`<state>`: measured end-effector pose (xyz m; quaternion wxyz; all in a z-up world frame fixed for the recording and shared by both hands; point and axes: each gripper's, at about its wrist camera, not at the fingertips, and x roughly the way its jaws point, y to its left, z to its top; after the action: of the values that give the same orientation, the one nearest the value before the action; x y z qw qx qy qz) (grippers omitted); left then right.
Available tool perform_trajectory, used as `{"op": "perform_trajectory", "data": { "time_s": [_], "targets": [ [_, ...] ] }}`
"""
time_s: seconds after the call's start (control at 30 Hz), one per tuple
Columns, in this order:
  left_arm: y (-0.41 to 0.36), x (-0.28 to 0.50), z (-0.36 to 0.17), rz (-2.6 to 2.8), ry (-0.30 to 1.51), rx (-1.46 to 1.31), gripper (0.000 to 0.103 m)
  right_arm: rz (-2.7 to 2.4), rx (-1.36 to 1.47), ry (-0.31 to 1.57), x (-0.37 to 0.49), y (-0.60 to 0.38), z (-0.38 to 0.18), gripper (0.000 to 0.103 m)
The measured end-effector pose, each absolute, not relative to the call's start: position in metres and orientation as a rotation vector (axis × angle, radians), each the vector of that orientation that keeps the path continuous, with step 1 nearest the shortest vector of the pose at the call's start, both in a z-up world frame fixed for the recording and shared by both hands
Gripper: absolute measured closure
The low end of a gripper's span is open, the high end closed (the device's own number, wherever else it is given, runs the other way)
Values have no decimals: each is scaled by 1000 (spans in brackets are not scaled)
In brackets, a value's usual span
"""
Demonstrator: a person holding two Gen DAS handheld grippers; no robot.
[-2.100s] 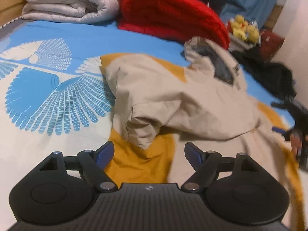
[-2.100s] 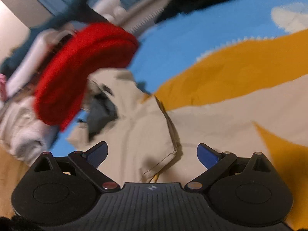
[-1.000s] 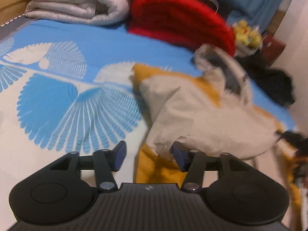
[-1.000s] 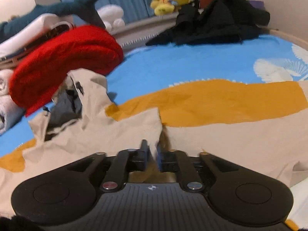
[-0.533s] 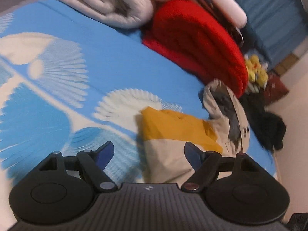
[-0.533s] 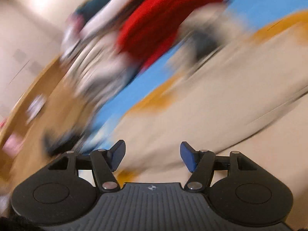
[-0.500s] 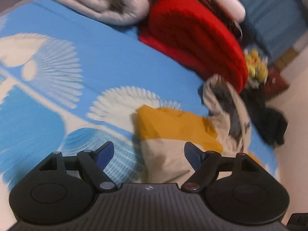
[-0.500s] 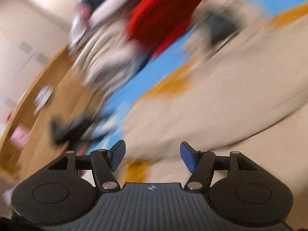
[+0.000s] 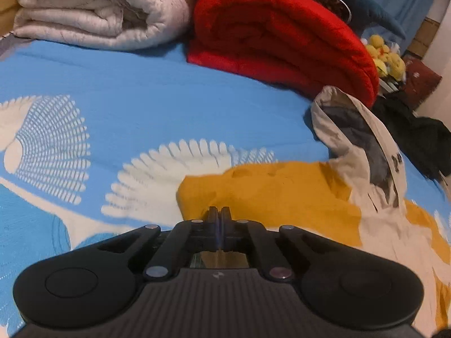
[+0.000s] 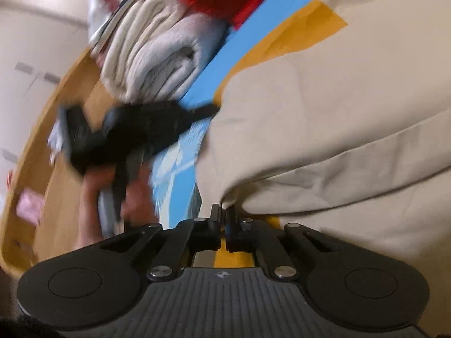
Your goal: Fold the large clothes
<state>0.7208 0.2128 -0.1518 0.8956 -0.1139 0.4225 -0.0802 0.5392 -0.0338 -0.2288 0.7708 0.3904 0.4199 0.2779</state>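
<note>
While both grippers pinch it, jacket covers bedspread.

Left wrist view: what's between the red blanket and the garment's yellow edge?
Only bare blue bedsheet with a white fan print lies between the red blanket and the yellow edge that the left gripper pinches.

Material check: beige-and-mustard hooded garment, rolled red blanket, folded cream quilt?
Beige-and-mustard hooded garment: likely matte woven cotton; crisp creases, no sheen. Rolled red blanket: looks like plush fleece; fuzzy nap. Folded cream quilt: padded, crinkled fabric, probably cotton shell.
</note>
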Motion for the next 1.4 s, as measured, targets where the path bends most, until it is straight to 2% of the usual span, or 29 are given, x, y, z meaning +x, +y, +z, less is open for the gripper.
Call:
{"op": "perform_trajectory", "data": {
  "time_s": [0.13, 0.2, 0.23, 0.27, 0.3, 0.33, 0.37, 0.4, 0.43, 0.47, 0.6, 0.67, 0.73, 0.77, 0.8, 0.83, 0.87, 0.93, 0.97, 1.07, 1.1, 1.27, 1.4],
  "targets": [
    [214, 734, -155, -37, 828, -188, 103, 580, 774, 995, 546, -24, -256, 103],
    [220, 732, -155, -40, 829, -224, 103, 603, 837, 1016, 548, -34, -260, 102],
    [223, 726, -151, -49, 818, -227, 101, 607, 863, 1045, 546, -41, -256, 91],
    [225, 718, -145, -63, 814, -238, 98, 624, 863, 1069, 543, -46, -251, 66],
    [227, 707, -138, -94, 803, -261, 85, 668, 856, 1071, 535, -56, -242, 52],
    [226, 693, -131, -129, 783, -279, 68, 705, 848, 1053, 529, -64, -233, 38],
    [222, 678, -125, -149, 764, -279, 56, 739, 823, 1019, 518, -81, -220, 39],
    [216, 663, -119, -166, 738, -259, 35, 746, 787, 985, 512, -94, -208, 39],
    [208, 650, -116, -180, 711, -228, 24, 723, 722, 921, 505, -114, -193, 39],
    [197, 638, -114, -190, 694, -198, 21, 657, 636, 842, 500, -135, -178, 39],
    [152, 616, -126, -269, 719, -93, 20, 238, 207, 615, 515, -197, -156, 41],
    [131, 620, -150, -217, 775, 37, 20, 49, 64, 617, 533, -218, -171, 58],
    [126, 627, -179, -164, 840, 119, 20, -111, 25, 745, 551, -250, -199, 63],
    [130, 628, -191, -152, 870, 122, 20, -168, 54, 794, 551, -266, -210, 62],
    [138, 625, -195, -147, 863, 103, 19, -161, 104, 758, 539, -281, -213, 60],
    [143, 620, -190, -132, 853, 96, 19, -183, 125, 754, 532, -290, -209, 54],
    [147, 616, -182, -105, 859, 97, 18, -215, 145, 750, 522, -298, -203, 49],
    [156, 600, -160, -75, 843, 67, 17, -198, 210, 721, 499, -309, -185, 48],
    [160, 586, -145, -70, 814, 59, 17, -180, 225, 713, 484, -310, -176, 43],
    [160, 532, -103, -32, 718, 62, 12, -108, 251, 633, 418, -312, -138, 26],
    [157, 514, -92, -31, 693, 57, 1, -81, 257, 601, 392, -309, -128, 25],
    [132, 398, -64, -20, 613, -36, 0, -31, 248, 476, 283, -278, -92, 6],
    [104, 307, -66, -27, 629, -96, 0, -16, 154, 415, 214, -262, -70, 2]
  ]
}}
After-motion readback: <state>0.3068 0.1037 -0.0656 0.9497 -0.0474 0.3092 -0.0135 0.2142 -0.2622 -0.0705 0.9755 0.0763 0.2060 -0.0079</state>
